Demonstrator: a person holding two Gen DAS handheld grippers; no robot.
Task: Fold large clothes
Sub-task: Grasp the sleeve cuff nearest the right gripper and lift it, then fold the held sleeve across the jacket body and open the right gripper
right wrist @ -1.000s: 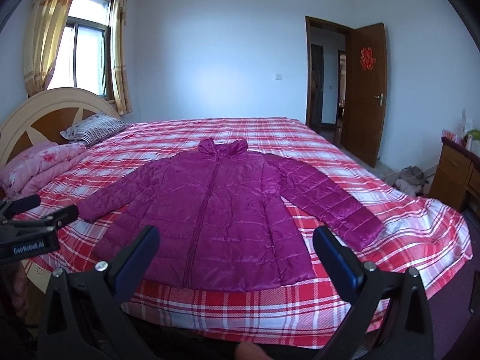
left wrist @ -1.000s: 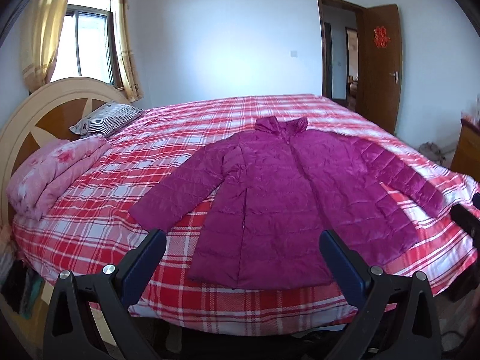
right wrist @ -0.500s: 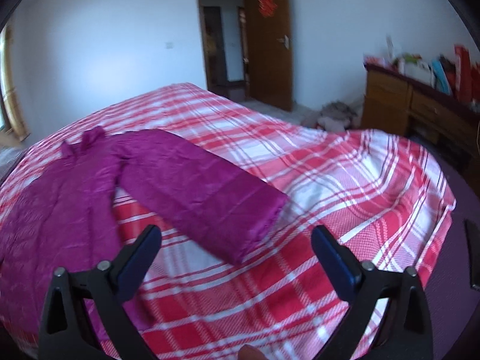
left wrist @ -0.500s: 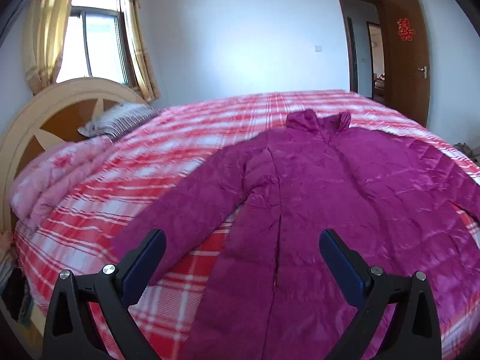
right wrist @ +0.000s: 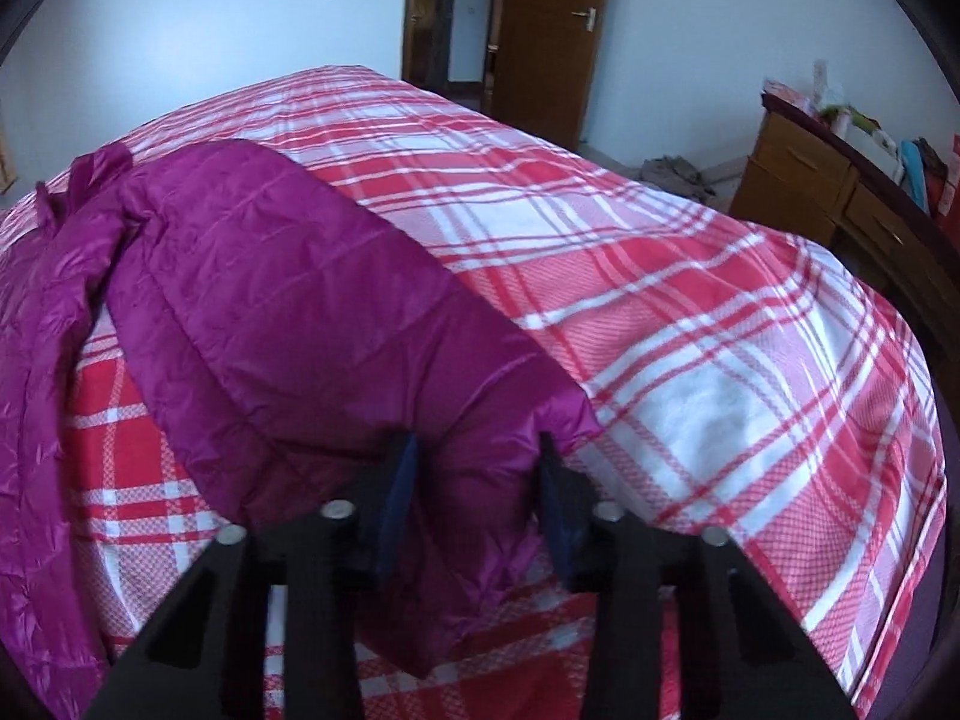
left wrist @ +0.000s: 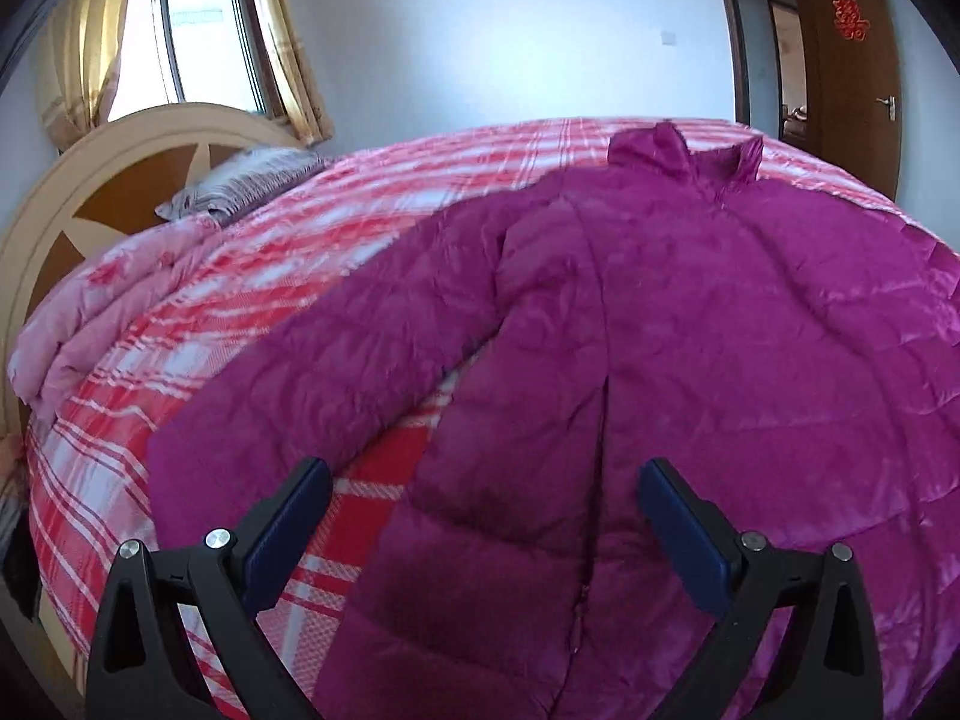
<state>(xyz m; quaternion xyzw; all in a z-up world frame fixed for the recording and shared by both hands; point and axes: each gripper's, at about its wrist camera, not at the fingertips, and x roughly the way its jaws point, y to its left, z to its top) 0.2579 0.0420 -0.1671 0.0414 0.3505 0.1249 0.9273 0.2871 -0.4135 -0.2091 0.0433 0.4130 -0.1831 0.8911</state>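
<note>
Sleeve-folding begins: right gripper has just closed on the jacket cuff (left gripper spread, empty); next, carry it across the chest

jacket: showing magenta | bedspread: showing red-white plaid | far-left pillow: showing grey stripes | door: showing brown

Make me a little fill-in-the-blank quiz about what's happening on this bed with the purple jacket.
1. The purple jacket lies spread on a red and white ____ bedspread.
2. The right hand-held gripper, whose jaws have just been closing, has the end of a ____ between them.
3. The left hand-held gripper hangs with its jaws ____ over the jacket's lower part.
4. A striped ____ rests near the headboard.

Missing words: plaid; sleeve; open; pillow
</note>
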